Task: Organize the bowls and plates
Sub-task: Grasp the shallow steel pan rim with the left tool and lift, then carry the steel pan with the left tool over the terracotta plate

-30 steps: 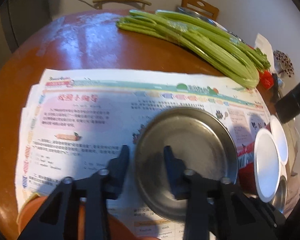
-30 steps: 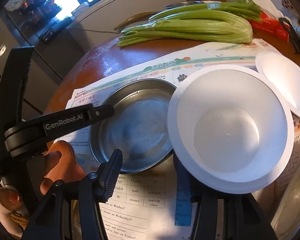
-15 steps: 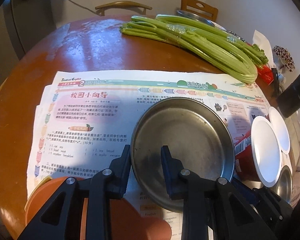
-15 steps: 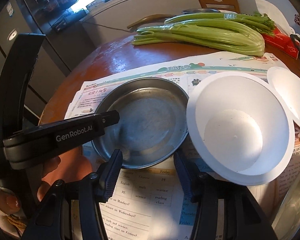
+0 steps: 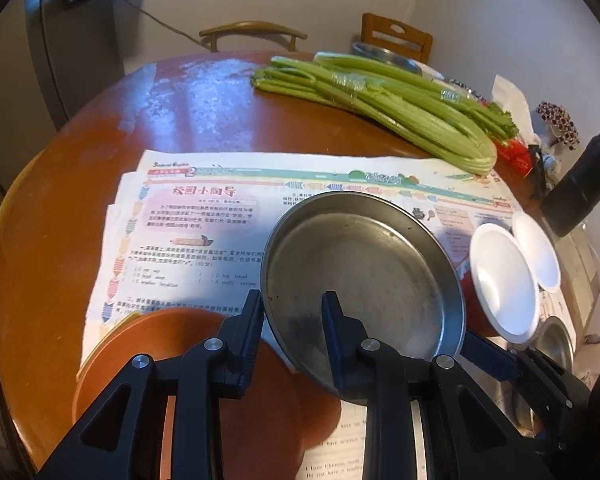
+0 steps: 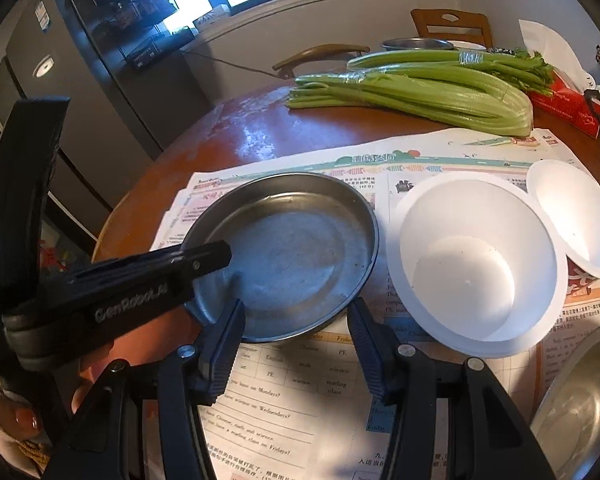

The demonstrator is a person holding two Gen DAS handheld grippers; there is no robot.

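Left wrist view: the left gripper [image 5: 292, 320] has its fingers clamped on the near rim of the steel plate [image 5: 364, 264], one finger outside the rim and the other inside on the plate's floor, holding the plate tilted above the newspaper [image 5: 204, 216] and partly over an orange plate [image 5: 172, 344] on the counter [image 5: 188, 108]. In the right wrist view, the right gripper [image 6: 296, 340] pinches the near wall of the white bowl [image 6: 476, 256]: its right finger sits behind the bowl's rim, the left one stands free over the newspaper. A second white bowl [image 6: 576, 216] lies just beside it, with celery [image 6: 420, 84] farther back.
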